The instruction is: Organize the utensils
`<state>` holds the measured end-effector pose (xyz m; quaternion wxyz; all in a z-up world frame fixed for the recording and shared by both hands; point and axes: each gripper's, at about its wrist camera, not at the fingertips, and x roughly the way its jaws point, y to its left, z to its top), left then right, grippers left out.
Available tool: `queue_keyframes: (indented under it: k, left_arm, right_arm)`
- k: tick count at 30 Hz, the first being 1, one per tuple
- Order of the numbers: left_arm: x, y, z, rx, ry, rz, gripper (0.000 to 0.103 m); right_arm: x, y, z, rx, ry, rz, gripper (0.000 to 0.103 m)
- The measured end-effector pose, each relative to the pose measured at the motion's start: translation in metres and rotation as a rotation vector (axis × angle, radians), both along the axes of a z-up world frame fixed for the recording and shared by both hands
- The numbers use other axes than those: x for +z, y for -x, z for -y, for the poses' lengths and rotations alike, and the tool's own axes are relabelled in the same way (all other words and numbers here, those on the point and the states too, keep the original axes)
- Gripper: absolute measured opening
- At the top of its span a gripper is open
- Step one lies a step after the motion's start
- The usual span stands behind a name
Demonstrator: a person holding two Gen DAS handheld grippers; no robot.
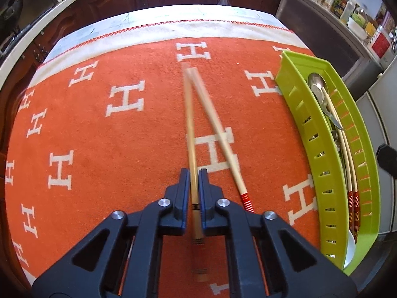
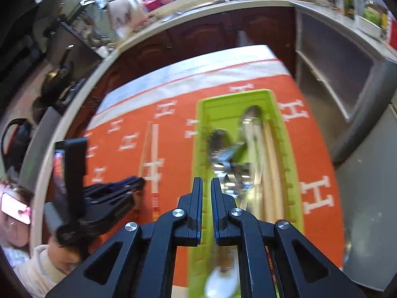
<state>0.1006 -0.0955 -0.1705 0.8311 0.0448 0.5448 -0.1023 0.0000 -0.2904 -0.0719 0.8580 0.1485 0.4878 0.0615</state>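
1. Orange cloth [image 1: 99,134] with white H marks covers the worktop; its left part lies bare.
2. Near the middle, the left gripper [image 1: 194,173] has its fingers [image 1: 184,186] closed on a plain wooden chopstick [image 1: 189,124], clamped near its butt end, the long shaft running away over the cloth. So much length beyond the grip means the stick could pivot or slide out on lifting.
3. Just to the right lies a second chopstick [image 1: 215,134] with a red-banded end, flat on the cloth; its far tip meets the held one's tip. Raising the held stick could drag or flick this one.
4. Further right stands the green tray [image 1: 297,114], a long slotted bin already holding a metal spoon [image 1: 317,87] and a pair of red-banded chopsticks [image 1: 347,164], with a white spoon at the near end. A long stick brought in at an angle could catch the tray wall or bridge the rim instead of dropping in.
5. Over the tray hovers the right gripper [image 2: 206,186], fingers [image 2: 197,198] nearly together with nothing between them. That view is blurred, so the contents below are hard to read; the two tools could collide if both reach the tray together.
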Motion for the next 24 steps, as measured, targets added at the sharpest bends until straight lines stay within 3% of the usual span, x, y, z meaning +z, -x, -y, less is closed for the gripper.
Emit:
queue_keyframes:
  k: [3,12,20,24]
  left_arm:
    - [0.001,0.002,-0.008,0.015,0.008,0.008,0.004]
    - [0.018,0.011,-0.046,0.068,0.064,0.025,0.004]
    - [0.035,0.017,-0.069,0.084,0.106,0.044,0.004]
    - [0.036,0.021,-0.070,0.080,0.114,0.042,0.004]
  right_arm:
    - [-0.001,-0.006,-0.021,0.052,-0.021,0.001,0.007]
    - [-0.045,-0.033,-0.088,0.154,-0.029,-0.094,0.007]
    - [-0.086,-0.049,-0.124,0.178,0.068,-0.152,0.010]
    - [-0.095,-0.046,-0.132,0.185,0.120,-0.107,0.012]
